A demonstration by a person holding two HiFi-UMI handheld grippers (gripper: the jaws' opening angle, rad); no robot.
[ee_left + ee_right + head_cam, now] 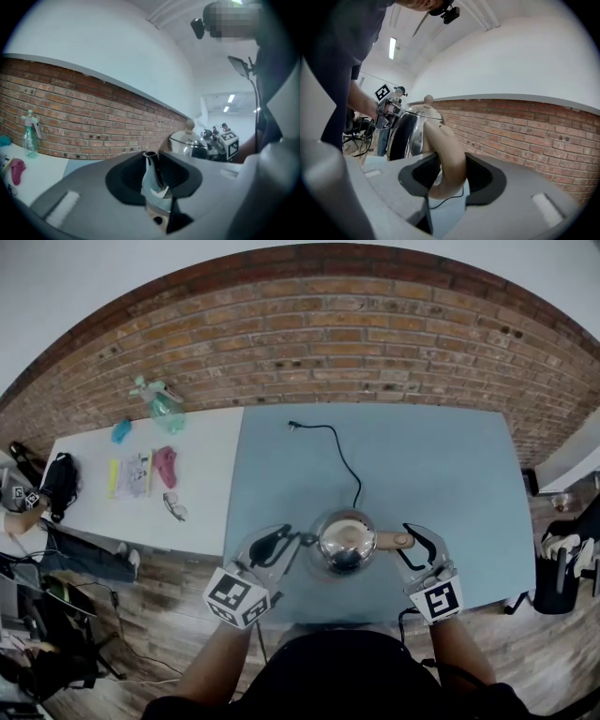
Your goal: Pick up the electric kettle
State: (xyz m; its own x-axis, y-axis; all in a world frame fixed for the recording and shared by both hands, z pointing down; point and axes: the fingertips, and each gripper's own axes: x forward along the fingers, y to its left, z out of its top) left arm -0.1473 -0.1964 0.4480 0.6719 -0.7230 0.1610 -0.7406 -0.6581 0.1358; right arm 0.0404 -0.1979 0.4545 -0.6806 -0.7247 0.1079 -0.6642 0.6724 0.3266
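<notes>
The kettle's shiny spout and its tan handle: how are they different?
The silver metal spout is thin and shiny; the beige curved handle is thick and dull. The spout sits on the left side of the round steel kettle, gripped by the left gripper; the handle sticks out on the right, gripped by the right gripper. Both belong to the kettle, and each is clamped between dark jaws.

**Objects in the scene, by count**

One electric kettle; one black power cord; two grippers, the left gripper and the right gripper; two tables, a blue table and a white table; one spray bottle.
</notes>
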